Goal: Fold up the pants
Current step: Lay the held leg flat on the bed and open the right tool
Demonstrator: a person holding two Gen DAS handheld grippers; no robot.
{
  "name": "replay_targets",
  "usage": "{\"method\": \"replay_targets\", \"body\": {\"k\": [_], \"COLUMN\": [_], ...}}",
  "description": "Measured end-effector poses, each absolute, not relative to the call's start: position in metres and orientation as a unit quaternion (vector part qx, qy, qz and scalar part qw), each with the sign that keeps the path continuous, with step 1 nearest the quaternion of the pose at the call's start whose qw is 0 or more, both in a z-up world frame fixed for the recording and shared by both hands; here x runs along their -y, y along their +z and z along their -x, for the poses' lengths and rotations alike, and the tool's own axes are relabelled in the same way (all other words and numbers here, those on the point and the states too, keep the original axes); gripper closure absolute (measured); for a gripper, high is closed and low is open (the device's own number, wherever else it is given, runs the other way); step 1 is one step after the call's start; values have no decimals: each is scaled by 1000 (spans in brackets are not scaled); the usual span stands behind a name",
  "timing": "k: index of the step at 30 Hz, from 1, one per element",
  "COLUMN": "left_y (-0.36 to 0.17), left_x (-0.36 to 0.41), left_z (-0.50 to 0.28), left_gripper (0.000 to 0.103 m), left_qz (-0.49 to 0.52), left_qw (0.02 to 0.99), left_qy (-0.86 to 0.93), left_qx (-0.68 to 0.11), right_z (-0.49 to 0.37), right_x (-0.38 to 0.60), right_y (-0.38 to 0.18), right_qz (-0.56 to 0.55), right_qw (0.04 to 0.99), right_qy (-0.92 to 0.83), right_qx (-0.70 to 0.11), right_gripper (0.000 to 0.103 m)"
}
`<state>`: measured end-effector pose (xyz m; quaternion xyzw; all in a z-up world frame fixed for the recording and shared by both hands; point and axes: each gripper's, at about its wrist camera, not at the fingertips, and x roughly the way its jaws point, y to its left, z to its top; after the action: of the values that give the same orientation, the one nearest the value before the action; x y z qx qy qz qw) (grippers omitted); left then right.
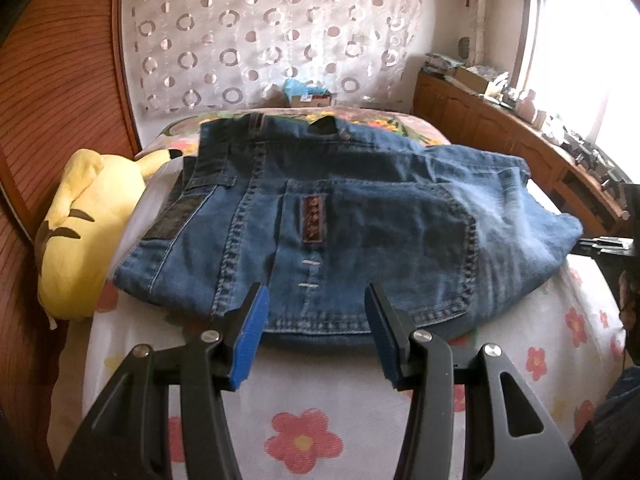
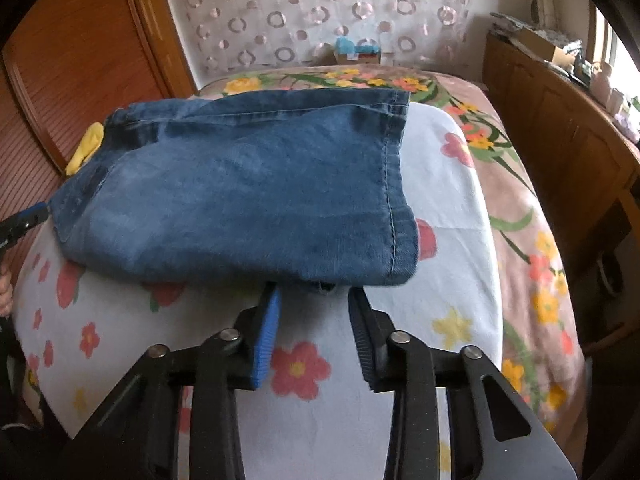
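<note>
Folded jeans (image 1: pixel 340 216) lie on the bed (image 1: pixel 360 420); left gripper (image 1: pixel 316 300) and right gripper (image 2: pixel 314 294) both released beside their near edge

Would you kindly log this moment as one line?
jeans: folded on bed | left claw: open, at near edge | right claw: open, at hem

- The yellow plush toy (image 2: pixel 87 148) at the left of the right wrist view is almost wholly hidden behind the folded jeans (image 2: pixel 240 188); only a small patch shows.
- The other gripper (image 2: pixel 24 222) is cut off by that view's left edge, so its jaw state cannot be told.
- In the left wrist view a dark gripper part (image 1: pixel 608 242) at the right edge is cut off likewise.
- The clutter on the wooden cabinet (image 1: pixel 496 88) at upper right is too small and blurred to identify.
- The window (image 1: pixel 580 48) is blown out to white.
- The small box (image 1: pixel 308 94) at the bed's far end is too blurred to read.
</note>
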<state>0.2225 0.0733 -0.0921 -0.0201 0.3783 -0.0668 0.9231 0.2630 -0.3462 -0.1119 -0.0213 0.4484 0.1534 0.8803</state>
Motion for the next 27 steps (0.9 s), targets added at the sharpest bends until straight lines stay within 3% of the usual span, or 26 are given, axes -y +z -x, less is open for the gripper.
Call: {"method": "replay_targets", "body": {"k": [6,12,22,24,27], "left_y": [-102,-108,-98,-95,-94], "left_x": [-83,-95,-120,-129,-139], "left_z": [-227,-230,-227,-228,-232], "left_gripper": [54,54,54,54,54], "left_qz": [16,19,36,49,58], "left_qw": [920,917,923,924,923], "left_qy": [-41,-21,-10,-12,-9], "left_qx": [-390,-398,-383,-378,-380], "right_z": [-266,-245,-251,-249,-244], "right_x": [345,356,362,364,368], "right_y": [-106,-67,-82,-81,-76], "right_qz": [19,27,2,-9,-13], "right_qw": [884,921,912,912,916], "right_qy": [170,134,119,121,108], "right_qx": [-434,-364,-393,-393,-386], "right_gripper": [102,102,101,93,52]}}
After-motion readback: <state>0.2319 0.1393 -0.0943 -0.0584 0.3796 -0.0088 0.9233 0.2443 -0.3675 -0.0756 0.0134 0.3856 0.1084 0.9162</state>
